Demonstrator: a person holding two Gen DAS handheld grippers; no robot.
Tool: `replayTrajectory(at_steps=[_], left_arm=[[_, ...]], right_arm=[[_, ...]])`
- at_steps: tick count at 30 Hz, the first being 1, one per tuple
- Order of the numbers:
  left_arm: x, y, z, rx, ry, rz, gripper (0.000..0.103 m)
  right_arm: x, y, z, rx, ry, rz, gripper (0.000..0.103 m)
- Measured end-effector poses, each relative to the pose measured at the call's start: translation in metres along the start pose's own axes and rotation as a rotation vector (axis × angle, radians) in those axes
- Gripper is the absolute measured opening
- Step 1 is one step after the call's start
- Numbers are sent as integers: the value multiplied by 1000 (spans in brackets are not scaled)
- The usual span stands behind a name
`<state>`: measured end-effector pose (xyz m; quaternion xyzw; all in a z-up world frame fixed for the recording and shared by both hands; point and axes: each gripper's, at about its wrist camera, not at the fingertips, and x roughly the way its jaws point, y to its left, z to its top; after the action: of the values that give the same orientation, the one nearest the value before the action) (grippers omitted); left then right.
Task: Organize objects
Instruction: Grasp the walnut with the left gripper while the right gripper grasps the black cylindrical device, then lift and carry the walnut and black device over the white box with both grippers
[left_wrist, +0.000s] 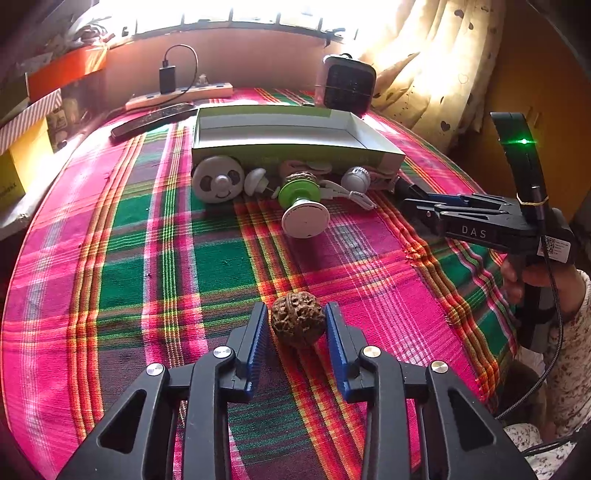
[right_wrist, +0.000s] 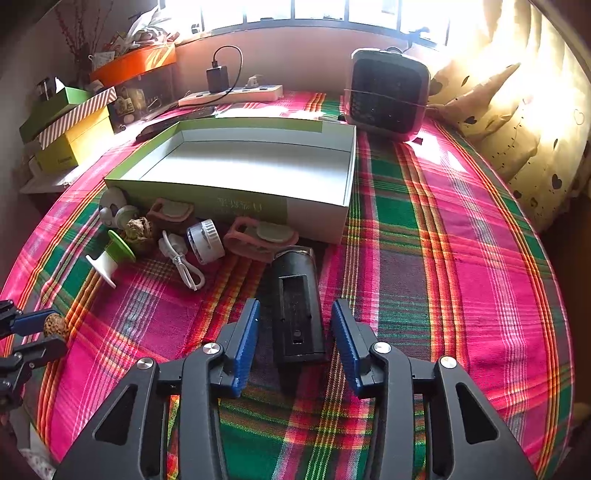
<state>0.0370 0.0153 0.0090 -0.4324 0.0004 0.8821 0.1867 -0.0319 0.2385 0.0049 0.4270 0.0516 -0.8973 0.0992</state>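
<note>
Covering the whole table is a bright checked cloth (right_wrist: 461, 258) in pink, green and orange, and it is the biggest thing here. On it, near the window, sits an open box (right_wrist: 236, 206) with green sides and a white inside, and nothing can be seen in it. Behind the box, to the right, stands a small dark fan heater (right_wrist: 388, 92). A white power strip (right_wrist: 232, 94) lies at the back with a black charger plugged into it. Just in front of the box is a little heap of small things: a round panda toy (left_wrist: 218, 182), a green and white spool (left_wrist: 301, 201), a white cable (right_wrist: 183, 260) and a white round lamp (right_wrist: 205, 240). A black remote (right_wrist: 297, 306) lies on the cloth just in front of the heap. The right claw (right_wrist: 295, 321) has one blue pad on each side of the remote, but the pads do not touch it, so it grips nothing. Nearer the front edge lies a brown, bumpy walnut (left_wrist: 298, 322). The left claw (left_wrist: 297, 319) is around the walnut, and its blue pads sit right against the sides, pinching it on the cloth.
</note>
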Motion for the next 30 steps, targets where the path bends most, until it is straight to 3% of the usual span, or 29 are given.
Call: replayTrajectory(at_steps=[6,30], left_arm=[[0,1,0,0,-1,1,27],[3,1,8,-2,-2,1,27]], right_arm=[[0,0,0,-2,-2,3,29],[-6,0,-6,31,-9,28,29]])
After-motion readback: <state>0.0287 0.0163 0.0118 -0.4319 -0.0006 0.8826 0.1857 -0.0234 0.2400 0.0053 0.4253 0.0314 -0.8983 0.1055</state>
